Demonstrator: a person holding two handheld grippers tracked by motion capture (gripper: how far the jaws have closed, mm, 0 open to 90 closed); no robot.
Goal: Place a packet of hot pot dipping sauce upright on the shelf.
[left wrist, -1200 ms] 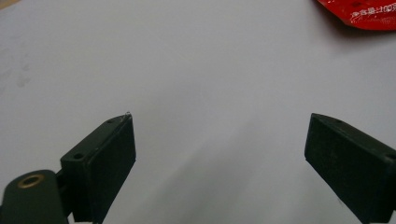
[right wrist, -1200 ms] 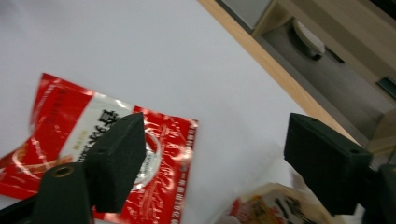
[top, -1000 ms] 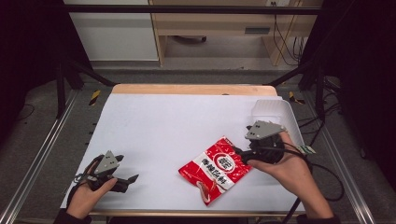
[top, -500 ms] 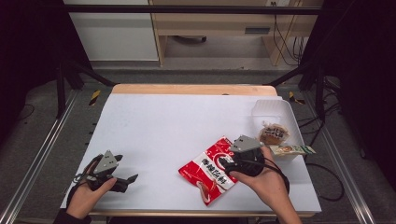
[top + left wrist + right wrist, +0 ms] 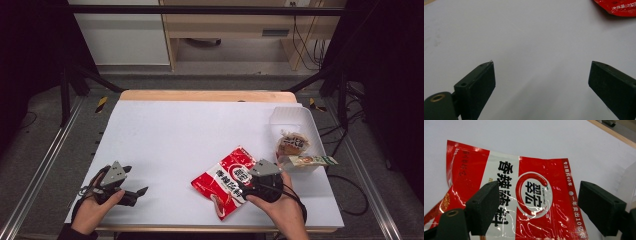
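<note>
**Right claw poised over the red packet**

The red packet point(image 5: 231, 181) lies flat on the white table point(image 5: 190, 135), near the front edge and right of centre, one corner pointing toward me. My right gripper point(image 5: 537, 205) sits directly above it with its jaws spread wide, and they have just been opening further; the packet's printed face shows between them, but the pads press on nothing yet. As I judge it, the risk is the flat, glossy foil: if I close from straight above, the pads may skate across the surface or only pinch a wrinkle, and the packet could slide toward the table edge. Just to the right stands the white tray point(image 5: 305, 122), holding two other snack packs point(image 5: 292, 144). My left gripper point(image 5: 541, 82) rests well apart, jaws wide and empty over bare table.
</note>
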